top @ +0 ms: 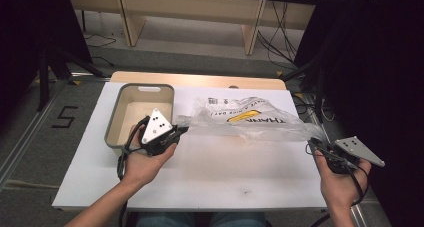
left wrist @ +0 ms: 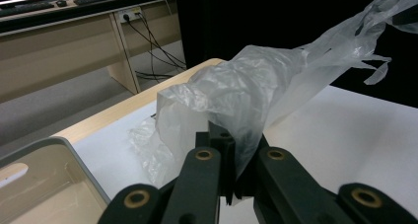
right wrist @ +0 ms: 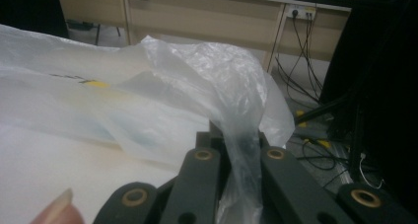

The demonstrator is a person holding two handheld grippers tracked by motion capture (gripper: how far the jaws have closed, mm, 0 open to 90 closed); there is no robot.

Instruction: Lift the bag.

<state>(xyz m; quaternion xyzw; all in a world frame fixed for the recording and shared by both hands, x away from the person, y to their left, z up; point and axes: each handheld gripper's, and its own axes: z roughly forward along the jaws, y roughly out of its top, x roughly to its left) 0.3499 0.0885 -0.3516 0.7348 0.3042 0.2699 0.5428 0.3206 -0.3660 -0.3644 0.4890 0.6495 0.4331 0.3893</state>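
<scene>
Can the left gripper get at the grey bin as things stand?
Probably not yet. The left gripper is right beside the grey bin, nothing between, but its jaws are shut on the plastic bag, which the right gripper also clamps.

left hand-held gripper (top: 181,130): jaws clamped, pointing toward 2 o'clock, palm beneath | right hand-held gripper (top: 314,143): jaws clamped, pointing toward 10 o'clock | forearms enter at 6 o'clock
</scene>
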